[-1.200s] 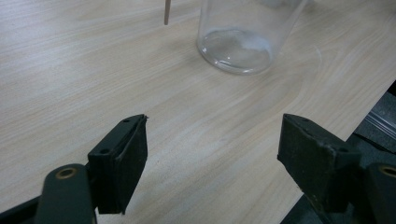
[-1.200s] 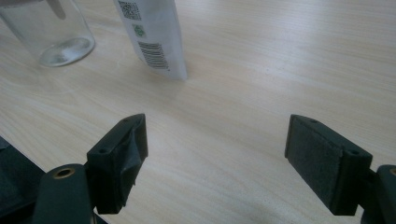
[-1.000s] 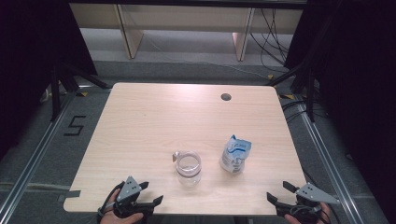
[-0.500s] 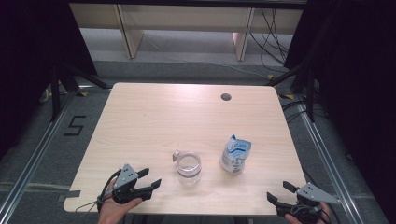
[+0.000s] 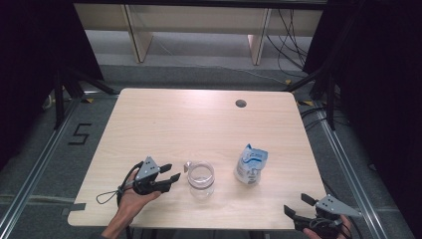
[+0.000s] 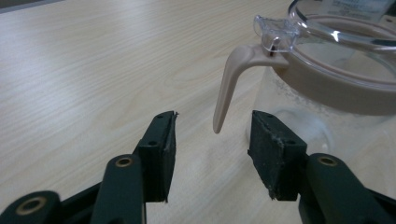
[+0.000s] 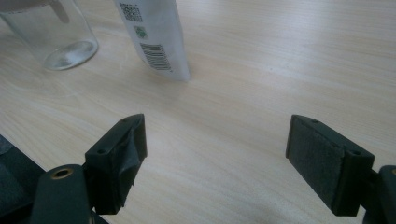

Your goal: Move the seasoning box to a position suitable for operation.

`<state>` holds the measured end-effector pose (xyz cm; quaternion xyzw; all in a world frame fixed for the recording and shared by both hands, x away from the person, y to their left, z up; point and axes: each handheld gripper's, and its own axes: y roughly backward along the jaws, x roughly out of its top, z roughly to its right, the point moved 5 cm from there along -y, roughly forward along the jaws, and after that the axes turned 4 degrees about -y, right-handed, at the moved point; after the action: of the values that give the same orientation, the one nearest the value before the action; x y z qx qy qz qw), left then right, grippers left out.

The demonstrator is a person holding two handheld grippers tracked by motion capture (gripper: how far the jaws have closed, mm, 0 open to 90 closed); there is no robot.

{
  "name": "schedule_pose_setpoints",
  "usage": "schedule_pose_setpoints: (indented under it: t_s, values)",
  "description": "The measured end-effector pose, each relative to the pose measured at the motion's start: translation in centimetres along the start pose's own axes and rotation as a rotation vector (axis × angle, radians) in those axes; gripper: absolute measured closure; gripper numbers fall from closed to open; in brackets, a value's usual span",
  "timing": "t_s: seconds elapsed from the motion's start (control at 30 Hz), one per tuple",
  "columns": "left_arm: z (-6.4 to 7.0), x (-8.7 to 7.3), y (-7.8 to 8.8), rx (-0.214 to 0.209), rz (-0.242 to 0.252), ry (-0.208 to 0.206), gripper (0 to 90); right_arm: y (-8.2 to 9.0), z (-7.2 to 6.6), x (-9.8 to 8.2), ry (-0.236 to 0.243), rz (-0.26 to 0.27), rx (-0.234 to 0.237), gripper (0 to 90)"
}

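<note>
The left gripper (image 5: 171, 172) lay low over the table (image 5: 199, 119), its jaws aimed at the jug (image 5: 201, 178) just ahead. In the left gripper view the two pads (image 6: 164, 154) stood partly parted, gripping nothing, and they had just been closing. The jug's beige handle (image 6: 229, 84) hung down just beyond the tips, its lower end in line with the gap between the jaws but not yet inside it, touching neither pad. The clear glass body of the jug, with its beige collar and clear lid, sat just past the right-hand jaw in that view. The right gripper (image 5: 297, 206) rested at the near edge of the table, jaws spread wide and bare, with plain tabletop between them. The pouch (image 5: 250, 165) stood upright well ahead of those jaws, beyond the left-hand one in the right gripper view (image 7: 156, 37), and the jug's glass base (image 7: 56, 32) showed farther off on that same side. Jug and pouch stood near each other without touching, the pouch between the jug and the right gripper.
</note>
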<state>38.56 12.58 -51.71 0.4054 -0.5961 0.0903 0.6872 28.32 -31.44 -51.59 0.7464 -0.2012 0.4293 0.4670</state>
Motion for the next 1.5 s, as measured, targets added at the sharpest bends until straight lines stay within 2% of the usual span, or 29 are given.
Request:
schedule_pose_setpoints:
  t_s: [0.07,0.1,0.13,0.2,0.37,0.4,0.43,0.5,0.53,0.7,0.73,0.77,0.8,0.83,0.87,0.9,0.93,1.03,1.07,1.1,1.17,1.2,1.37,1.4,1.5]
  values:
    - [0.1,0.3,-0.5,-0.001,-0.005,-0.004,52.0,0.1,-0.2,-0.1,-0.028,-0.017,0.001,21.4]
    - [0.1,0.4,-0.7,-0.004,-0.006,-0.019,52.6,0.0,0.2,0.0,0.009,-0.003,0.005,21.4]
    - [0.2,0.5,-0.9,-0.001,-0.008,-0.015,53.9,0.0,0.2,0.0,0.015,0.002,0.004,21.4]
    - [0.1,0.6,-1.4,0.003,-0.02,-0.042,56.2,-0.1,0.2,0.1,0.018,0.004,0.005,21.4]
    - [0.2,0.8,-2.4,0.0,-0.026,-0.057,60.8,-0.1,0.2,0.1,0.019,0.004,0.003,21.4]
    - [0.3,0.8,-2.5,-0.004,-0.028,-0.047,61.7,0.1,-0.1,-0.1,-0.027,-0.021,0.003,21.3]
    - [0.3,0.8,-2.7,-0.01,-0.024,-0.046,62.3,0.0,0.1,-0.1,-0.002,-0.015,0.0,21.3]
    - [0.2,0.8,-3.0,-0.014,-0.034,-0.06,63.3,0.0,0.1,0.0,-0.004,-0.012,0.01,21.3]
    - [0.2,0.8,-3.1,-0.017,-0.033,-0.057,64.3,0.0,0.0,0.0,-0.012,-0.013,0.001,21.3]
    - [0.1,0.8,-3.4,-0.019,-0.023,-0.044,69.7,-0.1,0.0,-0.1,-0.018,-0.011,0.002,21.3]
    - [0.1,0.8,-3.3,-0.016,-0.025,-0.045,71.2,0.0,0.1,0.0,-0.012,-0.01,0.0,21.3]
    - [0.1,0.8,-3.3,-0.023,-0.024,-0.056,72.0,-0.1,0.4,0.1,0.027,0.0,-0.004,21.3]
    - [0.1,0.8,-3.3,-0.023,-0.032,-0.076,73.3,0.0,0.4,0.1,0.024,-0.001,-0.003,21.3]
    - [0.3,0.8,-3.3,-0.021,-0.027,-0.058,74.8,0.0,0.1,0.0,-0.007,-0.009,0.002,21.2]
    - [0.4,0.8,-3.3,-0.028,-0.021,-0.067,76.1,0.0,0.0,-0.1,-0.023,-0.01,0.002,21.1]
    - [0.5,0.8,-3.3,-0.027,-0.022,-0.057,78.7,0.0,0.0,-0.1,-0.018,-0.017,0.005,21.0]
    - [0.4,0.9,-3.2,-0.023,-0.028,-0.08,79.5,0.0,0.0,-0.1,-0.019,-0.016,0.004,21.1]
    - [0.7,0.9,-3.2,-0.02,-0.028,-0.07,82.7,0.0,0.0,-0.1,-0.015,-0.015,0.003,21.0]
    - [0.6,0.9,-3.2,-0.021,-0.03,-0.084,82.7,0.0,0.0,-0.1,-0.015,-0.015,0.003,21.0]
    - [0.8,0.9,-3.2,-0.011,-0.032,-0.073,83.4,0.0,0.3,0.0,0.01,-0.004,0.0,21.0]
    - [0.9,0.9,-3.1,0.004,-0.04,-0.071,84.3,0.0,0.3,0.1,0.009,0.0,-0.001,20.9]
    - [0.8,0.9,-3.0,0.007,-0.049,-0.083,84.3,0.0,0.2,0.0,0.006,-0.002,0.0,20.9]
    - [1.2,0.6,-2.6,0.021,-0.038,-0.048,84.3,-0.1,0.2,0.0,-0.002,-0.005,0.006,20.9]
    - [1.4,0.5,-2.4,0.038,-0.041,-0.032,84.3,0.0,0.2,0.0,0.001,-0.003,0.0,20.9]
    - [1.8,0.3,-1.8,0.069,-0.058,-0.03,83.9,-0.1,0.3,0.1,0.009,0.004,0.001,20.9]
